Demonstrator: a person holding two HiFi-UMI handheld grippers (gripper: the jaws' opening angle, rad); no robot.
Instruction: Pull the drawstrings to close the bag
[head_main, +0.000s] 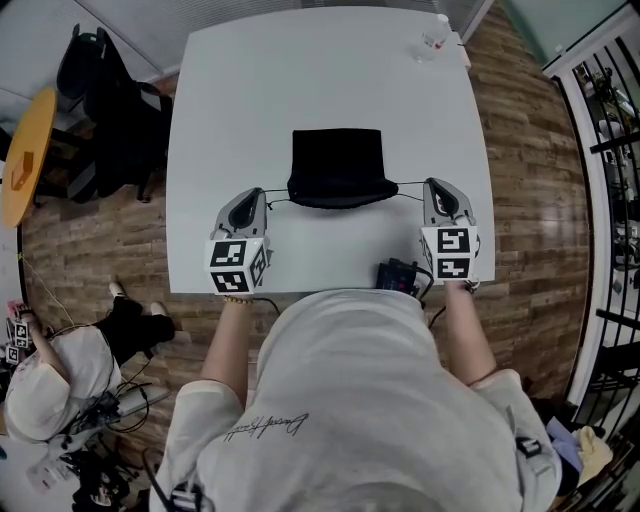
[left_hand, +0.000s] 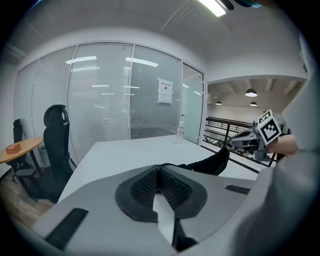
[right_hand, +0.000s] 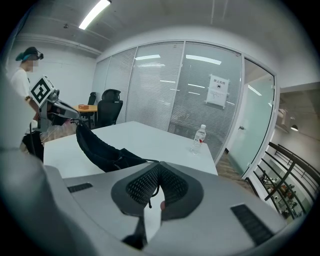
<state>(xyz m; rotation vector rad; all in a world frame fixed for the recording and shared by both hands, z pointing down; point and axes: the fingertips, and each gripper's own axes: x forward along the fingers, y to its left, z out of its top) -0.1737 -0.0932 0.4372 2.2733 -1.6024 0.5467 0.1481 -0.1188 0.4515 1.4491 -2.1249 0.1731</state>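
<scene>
Left claw (left_hand: 159, 172): jaws pressed together, pinching the left drawstring (head_main: 279, 201) at its tip. Right claw (right_hand: 156, 172): jaws likewise together on the right drawstring (right_hand: 150, 198), a short tail of cord hanging below the pads.

Head view: left claw (head_main: 256, 194) and right claw (head_main: 433, 186) sit low over the near half of the table (head_main: 300, 70), one on either side of the bag and well apart from each other.

- Table: white, square.
- Bag (head_main: 338, 165): black, at mid-table between the claws. Near edge flares wider than the body.
- Black device (head_main: 399, 274): at the near table edge, just beside the right claw.
- Water bottle (head_main: 434, 38): upright, far right corner.
- Drawstrings: thin, black. Each runs sideways from the bag's near edge to its claw. Right drawstring (head_main: 408, 195) looks almost straight.
</scene>
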